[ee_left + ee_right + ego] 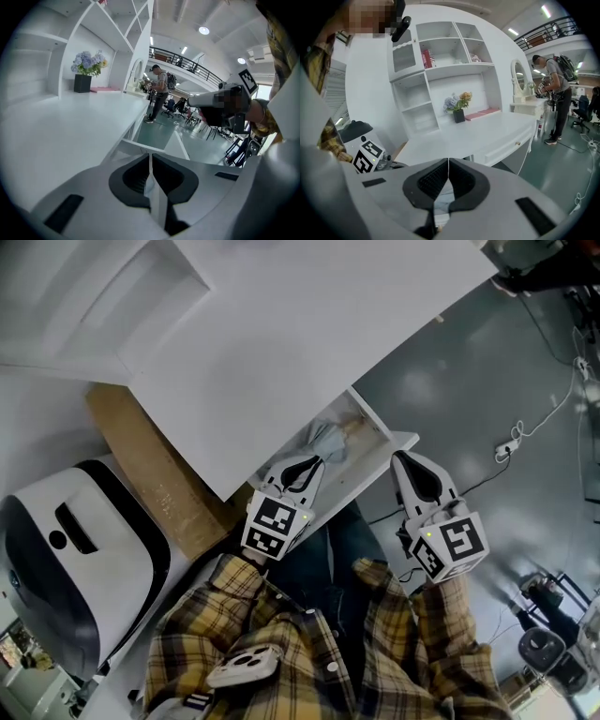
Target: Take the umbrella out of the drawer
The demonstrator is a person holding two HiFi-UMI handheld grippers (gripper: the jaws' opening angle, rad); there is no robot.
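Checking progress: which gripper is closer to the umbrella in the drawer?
The left gripper: its tip is right at the grey-blue umbrella, while the right gripper sits off to the side, by the drawer front.

No word, number or brand can be read in any view. In the lower centre of the head view, the left marker cube [275, 526] on the left hand-held gripper [316, 460] and the right marker cube [455, 545] on the right hand-held gripper [400, 460] carry only black-and-white square patterns. These patterns include no letters. In the right gripper view, upper left of centre, the red item [426, 58] on the shelf is too small to show any print.
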